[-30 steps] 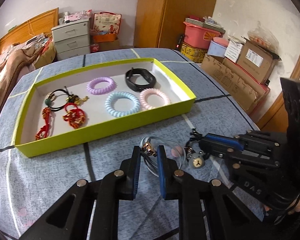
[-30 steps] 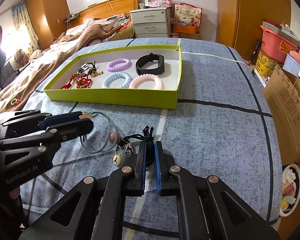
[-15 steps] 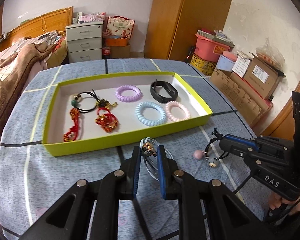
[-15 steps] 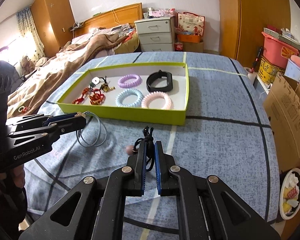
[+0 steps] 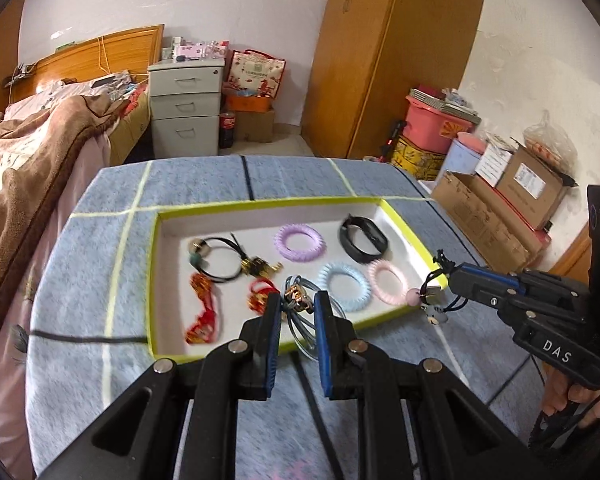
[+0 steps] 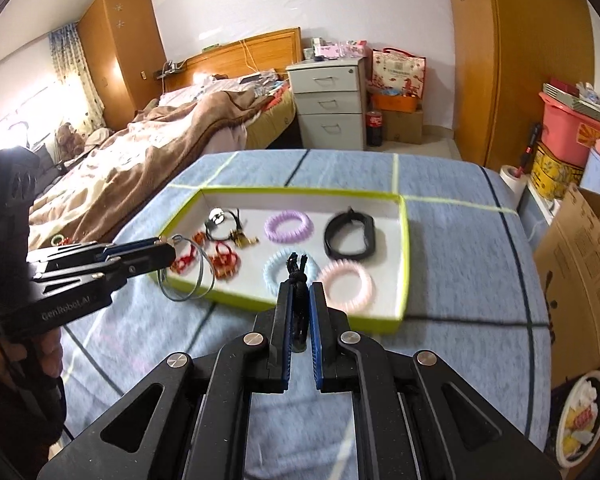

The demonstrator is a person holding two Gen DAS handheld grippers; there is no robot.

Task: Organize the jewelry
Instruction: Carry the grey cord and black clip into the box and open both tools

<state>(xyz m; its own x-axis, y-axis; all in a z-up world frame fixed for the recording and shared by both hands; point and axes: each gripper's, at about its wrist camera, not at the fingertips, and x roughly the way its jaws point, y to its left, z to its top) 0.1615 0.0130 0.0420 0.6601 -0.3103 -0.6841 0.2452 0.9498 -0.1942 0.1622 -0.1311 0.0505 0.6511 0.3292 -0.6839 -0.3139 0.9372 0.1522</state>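
Hanging from the clenched left tool [image 5: 296, 304] is a looped grey cord bracelet [image 5: 306, 330] with a gold charm [image 5: 296, 295], its loops drooping below the tips, clear of the table [image 5: 80, 280]. The right tool [image 5: 446, 276] is clenched on a black cord [image 6: 298, 280] whose pink bead [image 5: 413, 297] and small bear charm [image 5: 434, 314] dangle just under its tip.

Just ahead of both tools lies the near wall of the yellow-green tray [image 5: 153, 280], its long axis running crosswise to the way they point. The left tool's tips sit over that near wall about midway along it; the right tool's tips hang at the tray's near right corner. Neither is clearly the nearer.

Beyond the wall, the floor ahead of the left tool is bare between the red knotted pieces [image 5: 260, 300] and the blue coil tie [image 5: 346, 285]. Ahead of the right tool lies the pink coil tie [image 5: 388, 282], then the black band [image 5: 363, 239]. The lilac coil tie [image 5: 299, 242] sits farther in.
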